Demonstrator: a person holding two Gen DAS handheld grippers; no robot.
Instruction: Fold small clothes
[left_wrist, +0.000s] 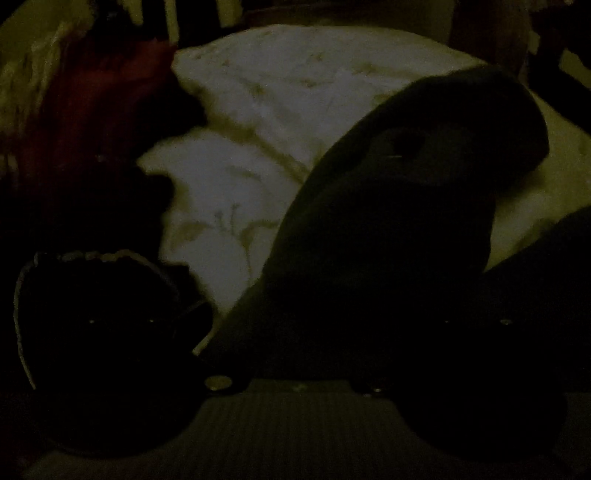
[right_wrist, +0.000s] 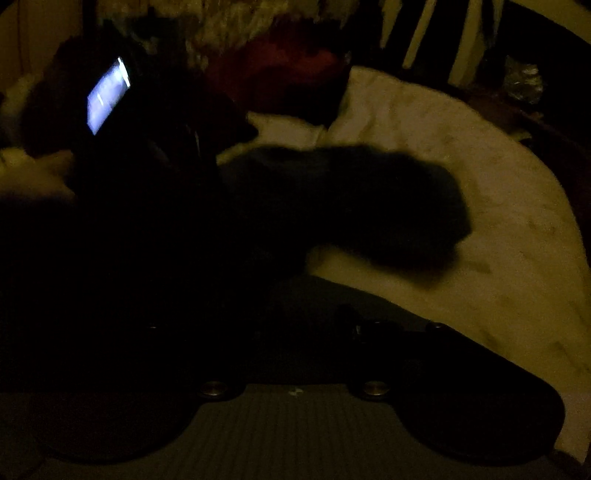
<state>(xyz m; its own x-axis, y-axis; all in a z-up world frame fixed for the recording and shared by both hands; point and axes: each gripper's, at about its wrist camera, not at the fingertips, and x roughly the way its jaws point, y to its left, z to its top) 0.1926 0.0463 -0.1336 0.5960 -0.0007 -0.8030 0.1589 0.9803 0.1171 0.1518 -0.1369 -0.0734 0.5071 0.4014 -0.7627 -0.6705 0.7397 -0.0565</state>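
The scene is very dark. In the left wrist view a dark garment (left_wrist: 388, 206) rises from between my left gripper's fingers over a white floral bedsheet (left_wrist: 258, 110); its shape is hard to read. In the right wrist view the same dark garment (right_wrist: 351, 206) stretches blurred across the sheet (right_wrist: 480, 184) toward the left gripper's body with its lit screen (right_wrist: 109, 96). Both grippers' fingertips are lost in shadow, so I cannot tell how the jaws stand.
A dark red cloth (left_wrist: 96, 110) lies at the left of the bed and shows at the far middle in the right wrist view (right_wrist: 280, 70). Slatted furniture (right_wrist: 436, 37) stands behind the bed.
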